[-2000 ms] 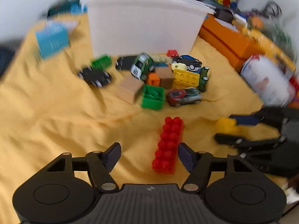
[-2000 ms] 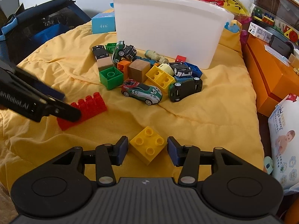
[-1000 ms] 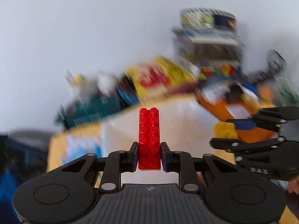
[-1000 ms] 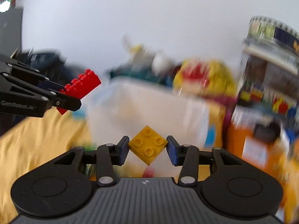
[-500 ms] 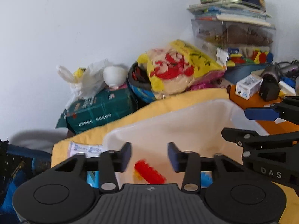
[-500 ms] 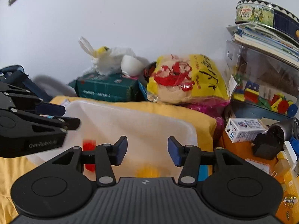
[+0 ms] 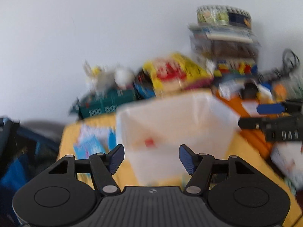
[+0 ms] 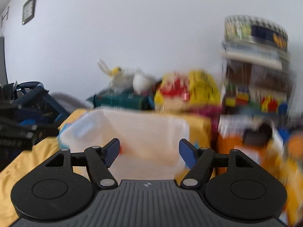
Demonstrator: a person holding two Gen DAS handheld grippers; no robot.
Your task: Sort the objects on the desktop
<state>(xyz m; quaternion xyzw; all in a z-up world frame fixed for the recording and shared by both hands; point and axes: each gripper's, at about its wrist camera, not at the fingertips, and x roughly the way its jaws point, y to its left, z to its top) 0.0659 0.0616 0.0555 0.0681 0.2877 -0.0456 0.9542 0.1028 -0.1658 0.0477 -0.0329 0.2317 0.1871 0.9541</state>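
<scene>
A white translucent plastic bin (image 7: pixel 214 113) (image 8: pixel 162 121) stands on the yellow cloth ahead of both grippers. Through its wall a red blur (image 7: pixel 149 143) shows, the long red brick inside. My left gripper (image 7: pixel 151 158) is over the bin's near side, jaws opening wide, nothing between them. My right gripper (image 8: pixel 149 152) is likewise opening and empty in front of the bin. The right gripper (image 7: pixel 269 117) appears at the right edge of the left wrist view; the left gripper (image 8: pixel 24 134) appears at the left edge of the right wrist view. Both views are motion-blurred. The yellow brick is not visible.
Behind the bin lie a yellow and red bag (image 8: pixel 189 90), a dark green box (image 8: pixel 121 98) and a white plastic bag (image 8: pixel 121 79). Stacked boxes with a round tin (image 8: pixel 255 30) stand at the right. An orange box (image 7: pixel 257 141) and a blue bag (image 7: pixel 11 170) flank the cloth.
Both grippers let go of their bricks over the bin and opened wider. The red brick dropped into the bin. Both views have since shifted and blurred.
</scene>
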